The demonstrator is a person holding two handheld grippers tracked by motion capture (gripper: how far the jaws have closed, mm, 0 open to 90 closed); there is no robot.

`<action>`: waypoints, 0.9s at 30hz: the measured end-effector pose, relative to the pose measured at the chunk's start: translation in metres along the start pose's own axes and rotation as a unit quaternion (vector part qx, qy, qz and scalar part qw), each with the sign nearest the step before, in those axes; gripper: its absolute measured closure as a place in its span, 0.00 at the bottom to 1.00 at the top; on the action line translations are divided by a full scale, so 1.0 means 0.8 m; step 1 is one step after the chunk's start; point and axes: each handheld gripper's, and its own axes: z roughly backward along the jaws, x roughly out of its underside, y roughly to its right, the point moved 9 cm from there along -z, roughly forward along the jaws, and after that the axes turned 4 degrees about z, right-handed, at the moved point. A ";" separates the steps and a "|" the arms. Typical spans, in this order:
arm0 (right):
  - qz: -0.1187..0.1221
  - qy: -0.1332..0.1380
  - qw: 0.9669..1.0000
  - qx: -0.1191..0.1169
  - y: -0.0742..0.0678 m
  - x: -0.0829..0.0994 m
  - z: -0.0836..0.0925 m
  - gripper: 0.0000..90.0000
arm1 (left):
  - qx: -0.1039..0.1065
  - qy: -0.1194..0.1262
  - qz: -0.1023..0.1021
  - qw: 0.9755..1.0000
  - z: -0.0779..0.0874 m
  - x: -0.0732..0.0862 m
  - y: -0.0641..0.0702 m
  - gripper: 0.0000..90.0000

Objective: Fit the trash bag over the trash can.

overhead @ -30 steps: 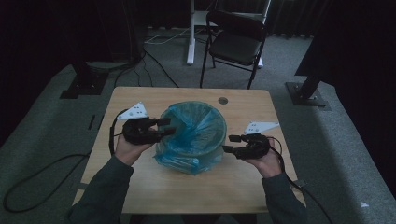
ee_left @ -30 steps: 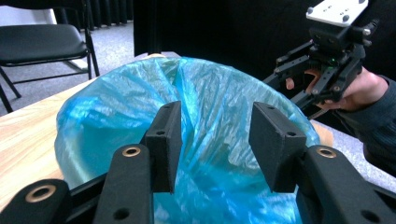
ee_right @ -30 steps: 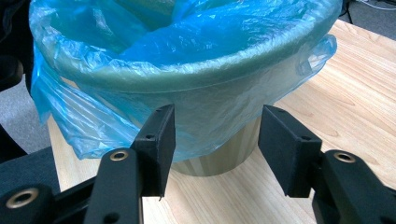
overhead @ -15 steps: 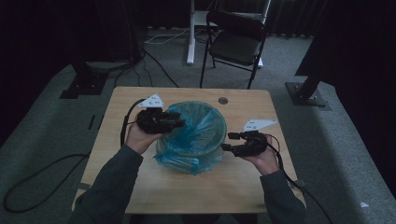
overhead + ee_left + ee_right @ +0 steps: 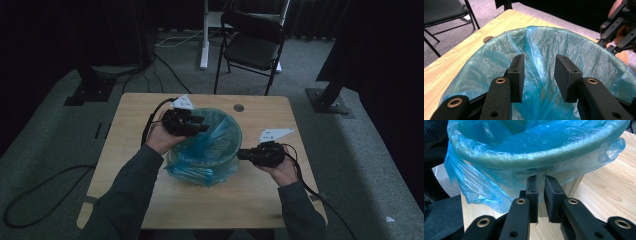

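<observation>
Held the left gripper's (image 5: 539,60) jaws well parted, after narrowing them a little, with nothing pressed between the pads (image 5: 517,72). Poised them just inside the near edge of the blue bag (image 5: 579,50), aimed across its hollow at an upright fold in the far wall of the film, not touching it. Carried that gripper, as seen from above, over the far left part of the mouth, with the grey plate (image 5: 183,102) on top and the cable (image 5: 150,120) looping off toward the table's left edge.

Brought the right gripper's (image 5: 541,178) jaws down to a thin slit, having just been closing them. Set their tips against the loose skirt of film hanging under the bin's rim (image 5: 524,161); could not tell whether any film was caught between the pads (image 5: 532,192). Held this gripper level at the bin's right side, low beside the wall, with the hand (image 5: 281,170) behind it above the tabletop.

Found the bag lining a round bin, its edge folded out over the rim and bunched down the sides in crumpled pleats. Found the bin near the middle of the wooden table (image 5: 250,200), between the two grippers, with a small round hole (image 5: 239,107) in the tabletop just beyond it. Saw dark sleeves (image 5: 125,200) entering from the near edge, a black folding chair (image 5: 255,45) on the grey floor past the table, and dark drapes behind.
</observation>
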 end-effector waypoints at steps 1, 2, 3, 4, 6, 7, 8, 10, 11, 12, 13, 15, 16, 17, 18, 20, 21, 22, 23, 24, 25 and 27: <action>0.001 0.000 1.000 -0.001 -0.001 0.000 0.000 0.93 | 0.000 -0.003 -0.002 1.000 -0.002 -0.002 0.000 0.67; 0.002 0.000 1.000 -0.002 -0.001 0.000 0.001 0.92 | 0.001 -0.004 -0.005 1.000 -0.004 -0.003 0.000 0.67; 0.004 0.000 1.000 -0.002 -0.002 -0.001 0.001 0.92 | 0.002 -0.010 -0.007 1.000 -0.007 -0.003 0.001 0.67; 0.004 0.000 1.000 -0.003 -0.002 0.000 0.002 0.92 | 0.000 -0.016 -0.008 1.000 -0.010 -0.004 0.001 0.67; 0.003 -0.001 1.000 -0.006 -0.003 0.000 0.002 0.90 | 0.000 -0.026 -0.010 1.000 -0.014 -0.004 0.002 0.67; 0.003 0.000 1.000 -0.007 -0.003 0.001 0.002 0.89 | -0.001 -0.031 -0.012 0.999 -0.017 -0.005 0.002 0.67; 0.003 0.002 1.000 -0.008 -0.003 0.001 0.003 0.88 | -0.002 -0.036 -0.014 0.999 -0.020 -0.005 0.002 0.67; 0.004 0.002 1.000 -0.009 -0.003 0.001 0.003 0.87 | -0.010 -0.049 -0.022 0.999 -0.025 -0.005 0.001 0.67; 0.002 0.002 1.000 -0.010 -0.004 0.002 0.004 0.86 | -0.012 -0.056 -0.025 0.998 -0.028 -0.004 0.001 0.67; 0.001 0.002 1.000 -0.010 -0.004 0.002 0.004 0.86 | -0.014 -0.061 -0.027 0.998 -0.030 -0.004 0.000 0.67; 0.001 0.002 1.000 -0.011 -0.004 0.002 0.005 0.86 | -0.017 -0.066 -0.027 0.997 -0.032 -0.004 -0.001 0.67; 0.000 0.003 1.000 -0.012 -0.004 0.002 0.005 0.85 | -0.024 -0.082 -0.035 0.996 -0.037 -0.002 -0.004 0.67; 0.000 0.003 1.000 -0.011 -0.004 0.002 0.005 0.85 | -0.027 -0.086 -0.035 0.995 -0.040 -0.002 -0.004 0.67; -0.001 0.003 1.000 -0.012 -0.004 0.002 0.005 0.85 | -0.026 -0.087 -0.036 0.995 -0.041 -0.003 -0.004 0.67; -0.001 0.003 1.000 -0.012 -0.004 0.002 0.005 0.85 | -0.028 -0.088 -0.037 0.995 -0.042 -0.005 -0.004 0.67; 0.000 0.003 1.000 -0.013 -0.004 0.003 0.005 0.84 | -0.029 -0.095 -0.042 0.994 -0.046 -0.007 -0.003 0.67; 0.000 0.003 1.000 -0.014 -0.004 0.003 0.005 0.84 | -0.031 -0.099 -0.044 0.994 -0.049 -0.007 -0.002 0.67; 0.000 0.003 1.000 -0.013 -0.004 0.003 0.006 0.84 | -0.031 -0.107 -0.045 0.993 -0.052 -0.006 -0.002 0.67; -0.001 0.003 1.000 -0.014 -0.004 0.003 0.006 0.84 | -0.035 -0.117 -0.050 0.991 -0.055 -0.005 -0.002 0.67; -0.001 0.004 1.000 -0.014 -0.004 0.003 0.006 0.84 | -0.036 -0.125 -0.051 0.990 -0.058 -0.004 -0.002 0.67; -0.001 0.004 1.000 -0.014 -0.003 0.003 0.007 0.84 | -0.033 -0.131 -0.050 0.990 -0.061 -0.002 -0.002 0.66; -0.001 0.005 1.000 -0.014 -0.003 0.003 0.008 0.84 | -0.037 -0.144 -0.051 0.988 -0.068 0.002 -0.003 0.66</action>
